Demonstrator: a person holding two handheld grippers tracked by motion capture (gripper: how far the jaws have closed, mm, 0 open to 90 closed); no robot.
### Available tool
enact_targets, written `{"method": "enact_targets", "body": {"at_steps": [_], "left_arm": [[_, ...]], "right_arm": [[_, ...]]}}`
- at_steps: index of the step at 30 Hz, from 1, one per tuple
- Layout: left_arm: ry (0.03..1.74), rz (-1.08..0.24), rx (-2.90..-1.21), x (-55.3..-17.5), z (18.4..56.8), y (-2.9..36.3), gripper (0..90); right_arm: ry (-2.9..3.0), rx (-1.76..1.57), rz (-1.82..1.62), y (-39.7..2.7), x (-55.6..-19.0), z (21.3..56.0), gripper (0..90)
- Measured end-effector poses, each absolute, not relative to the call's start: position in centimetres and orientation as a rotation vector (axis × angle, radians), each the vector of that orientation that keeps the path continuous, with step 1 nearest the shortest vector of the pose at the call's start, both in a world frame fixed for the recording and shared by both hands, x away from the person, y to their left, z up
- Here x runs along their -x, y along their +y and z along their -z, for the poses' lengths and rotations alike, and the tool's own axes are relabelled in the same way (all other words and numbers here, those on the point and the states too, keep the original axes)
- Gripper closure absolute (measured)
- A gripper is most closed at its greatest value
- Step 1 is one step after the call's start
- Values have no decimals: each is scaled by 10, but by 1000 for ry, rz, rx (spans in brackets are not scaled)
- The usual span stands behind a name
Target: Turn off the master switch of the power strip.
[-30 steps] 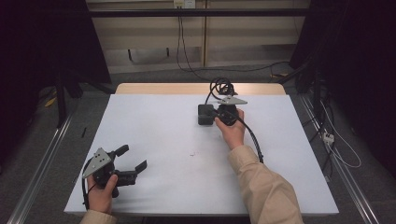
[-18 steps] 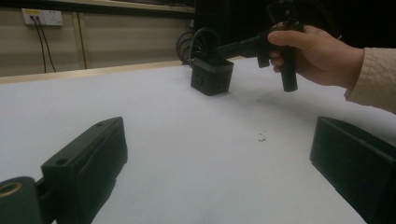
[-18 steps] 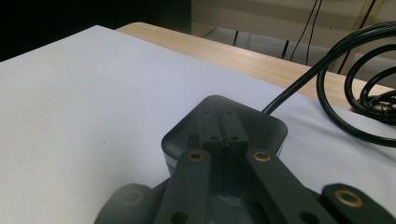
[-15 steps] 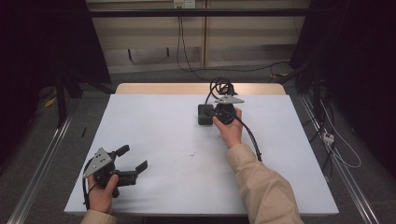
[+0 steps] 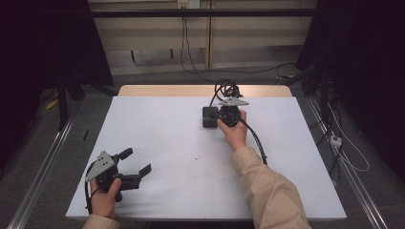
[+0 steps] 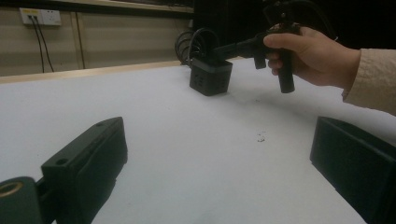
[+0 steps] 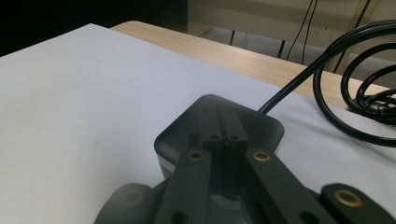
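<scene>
Left gripper [image 5: 138, 167] sits low at the near-left corner of the white tabletop [image 5: 157, 138], held in the left hand [image 5: 106, 195]; jaws spread wide, nothing between them, pointing roughly toward the table's middle. Wide bare surface lies ahead of it, only a small speck [image 6: 260, 136] mid-table. Well apart, toward the far centre, stands the small black rounded-corner box [image 5: 208, 117], looking like a power adapter, with a glossy black coiled cable [image 5: 224, 88] running off behind it toward the bare wooden far edge [image 5: 162, 90]. Right gripper [image 7: 223, 133] is plainly the nearer one: its jaws are drawn together directly over the box top, tips at or just above it; contact cannot be told, and they grip nothing visible. The right hand [image 5: 234, 131] holds it from the near side. Room is open left of the box; the cable loops crowd its far-right side.
</scene>
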State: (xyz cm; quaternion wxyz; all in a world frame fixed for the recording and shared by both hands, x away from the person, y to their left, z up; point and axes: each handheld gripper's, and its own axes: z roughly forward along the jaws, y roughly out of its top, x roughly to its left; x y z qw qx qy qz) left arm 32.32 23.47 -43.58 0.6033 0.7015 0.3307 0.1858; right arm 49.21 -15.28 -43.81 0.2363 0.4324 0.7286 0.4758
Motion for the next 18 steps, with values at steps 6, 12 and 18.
{"method": "enact_targets", "body": {"at_steps": [6, 12, 18], "left_arm": [[770, -430, -1624, -323, 436, 235, 37], [765, -430, -1629, -323, 436, 234, 37], [769, -434, -1628, -323, 436, 235, 37]], "right_arm": [[1995, -1186, -1317, -153, -492, 439, 900], [1986, -1197, -1329, -154, -492, 440, 900], [1981, -1199, -1325, -153, -491, 440, 900]]}}
